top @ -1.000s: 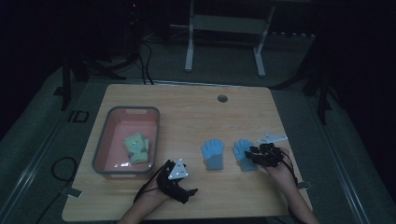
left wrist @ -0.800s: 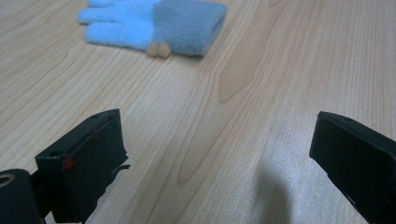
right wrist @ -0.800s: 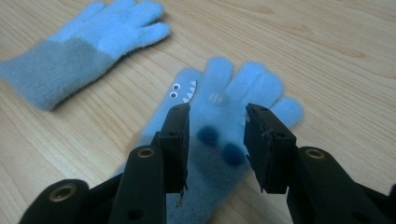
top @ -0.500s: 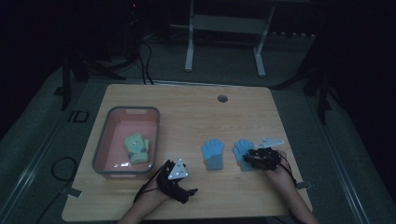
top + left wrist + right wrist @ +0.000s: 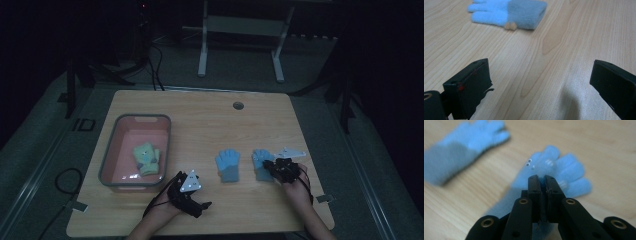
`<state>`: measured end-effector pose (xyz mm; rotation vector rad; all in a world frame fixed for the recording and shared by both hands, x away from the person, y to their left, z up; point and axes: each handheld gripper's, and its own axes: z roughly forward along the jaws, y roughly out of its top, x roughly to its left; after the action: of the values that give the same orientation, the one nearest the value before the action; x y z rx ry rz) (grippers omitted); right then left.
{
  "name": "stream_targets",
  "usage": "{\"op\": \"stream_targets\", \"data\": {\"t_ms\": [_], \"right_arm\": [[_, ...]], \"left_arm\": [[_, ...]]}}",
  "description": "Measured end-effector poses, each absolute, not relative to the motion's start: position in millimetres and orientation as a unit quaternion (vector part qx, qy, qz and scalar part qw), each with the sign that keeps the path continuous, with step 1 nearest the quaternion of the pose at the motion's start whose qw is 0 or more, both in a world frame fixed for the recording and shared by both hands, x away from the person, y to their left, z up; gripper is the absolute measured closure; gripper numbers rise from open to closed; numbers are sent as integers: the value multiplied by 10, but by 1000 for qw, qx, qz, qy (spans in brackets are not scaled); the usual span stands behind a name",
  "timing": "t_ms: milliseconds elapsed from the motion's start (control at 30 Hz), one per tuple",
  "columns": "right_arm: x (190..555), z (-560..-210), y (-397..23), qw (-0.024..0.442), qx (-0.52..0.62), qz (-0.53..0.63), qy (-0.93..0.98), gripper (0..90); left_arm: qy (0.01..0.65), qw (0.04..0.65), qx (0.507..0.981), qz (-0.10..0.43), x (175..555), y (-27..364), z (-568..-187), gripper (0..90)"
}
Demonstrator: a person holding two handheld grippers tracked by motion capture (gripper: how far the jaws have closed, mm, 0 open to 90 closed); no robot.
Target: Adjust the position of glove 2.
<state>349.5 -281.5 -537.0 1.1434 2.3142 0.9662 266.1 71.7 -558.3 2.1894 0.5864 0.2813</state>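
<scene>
Two light blue gloves with grey cuffs lie on the wooden table (image 5: 200, 125). My right gripper (image 5: 270, 168) (image 5: 543, 180) is shut on the right-hand blue glove (image 5: 259, 161) (image 5: 571, 175), pinching its fabric near the palm; small eyes show on that glove. The other blue glove (image 5: 228, 165) (image 5: 461, 145) (image 5: 509, 12) lies flat just to the left, untouched. My left gripper (image 5: 197, 200) (image 5: 540, 72) sits low near the table's front edge, jaws wide open over bare wood, with that glove some way ahead of it.
A pink bin with a grey rim (image 5: 107, 160) stands at the left and holds a green glove pair (image 5: 146, 157). A round cable hole (image 5: 238, 105) is at the table's far side. Dark floor and a metal stand surround the table.
My right gripper has shifted slightly toward the person over the right blue glove. The left gripper and the other glove have not moved.
</scene>
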Motion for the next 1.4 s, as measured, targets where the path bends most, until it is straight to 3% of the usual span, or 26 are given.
{"op": "stream_targets", "data": {"t_ms": [333,567,1033,1400], "right_arm": [[3477,-4762,-2627,198,385,402,807,846],[3494,-4586,-2297,179,353,428,812,845],[3496,-4750,-1811,142,319,427,834,841],[3520,-5178,-1721,120,333,385,853,834]], "left_arm": [[233,416,872,113,2656,711,-5576,37],[233,417,871,115,2655,720,-5565,37],[231,422,869,115,2648,718,-5557,37],[232,423,869,112,2646,704,-5568,37]]}}
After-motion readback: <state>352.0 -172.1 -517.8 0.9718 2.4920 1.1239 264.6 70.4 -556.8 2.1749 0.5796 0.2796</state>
